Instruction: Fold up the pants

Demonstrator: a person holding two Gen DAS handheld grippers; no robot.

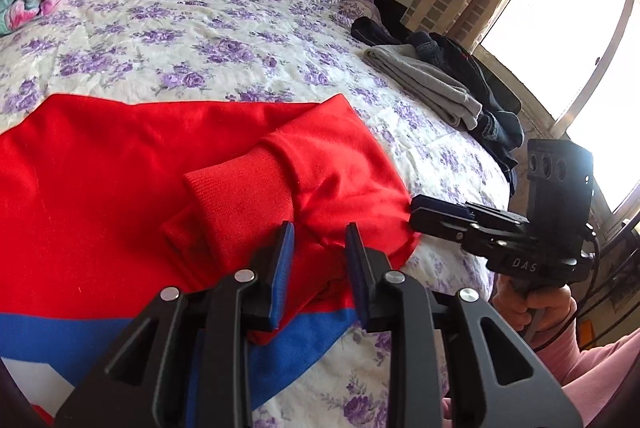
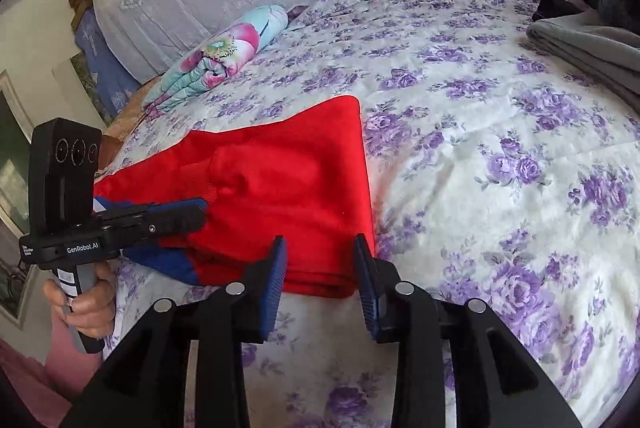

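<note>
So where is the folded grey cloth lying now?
The grey cloth lies at the bed's far right edge beside dark clothes, near the window.

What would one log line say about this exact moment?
task: fold pants | red pants: partly folded on bed | left claw: open over pants | right claw: open at folded edge

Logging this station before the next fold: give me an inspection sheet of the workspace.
Surface: bed with floral quilt, wrinkled.
Job's things: red pants with blue and white panels, partly folded, ribbed cuff on top.
Clutter: grey folded garment, dark clothes pile, rolled floral blanket.
Grippers: left gripper open over the pants; right gripper open at the pants' folded edge.
Cables: black cable behind the right gripper.
Surroundings: bright window, curtain, pillows.
</note>
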